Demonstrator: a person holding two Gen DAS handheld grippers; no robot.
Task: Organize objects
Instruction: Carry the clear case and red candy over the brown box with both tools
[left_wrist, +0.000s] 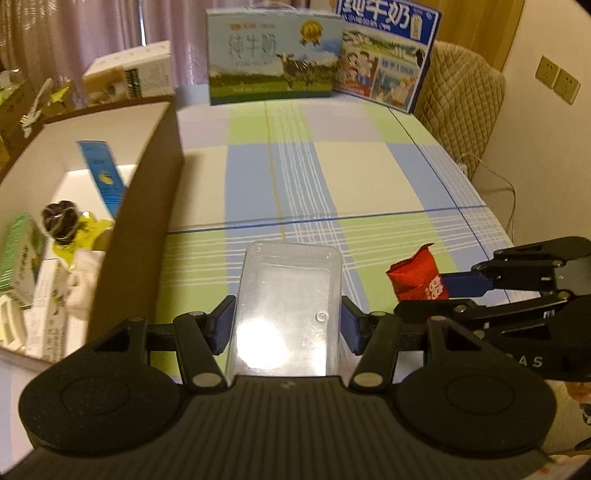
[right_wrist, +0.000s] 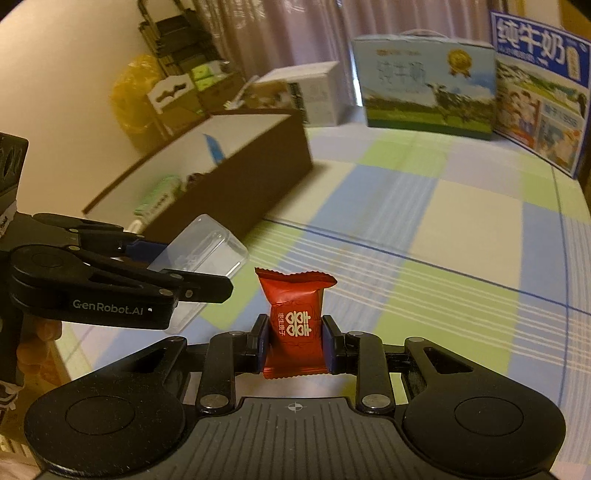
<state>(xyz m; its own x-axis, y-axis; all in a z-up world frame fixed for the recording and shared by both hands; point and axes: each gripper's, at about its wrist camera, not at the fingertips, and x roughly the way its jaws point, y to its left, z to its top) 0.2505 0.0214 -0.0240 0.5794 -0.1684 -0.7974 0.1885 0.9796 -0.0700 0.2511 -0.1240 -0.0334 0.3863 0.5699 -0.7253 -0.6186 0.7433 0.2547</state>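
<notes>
My left gripper is shut on a clear plastic box, held above the checked tablecloth. In the right wrist view the same clear box shows at the left, in the left gripper. My right gripper is shut on a red candy packet with white characters; the red packet also appears at the right of the left wrist view, held by the right gripper. A brown cardboard box with white inner walls lies to the left and holds several small items.
Two milk cartons stand at the table's far edge, with a white carton beside them. A quilted chair back is at the far right. Shelves and a yellow bag stand beyond the brown box.
</notes>
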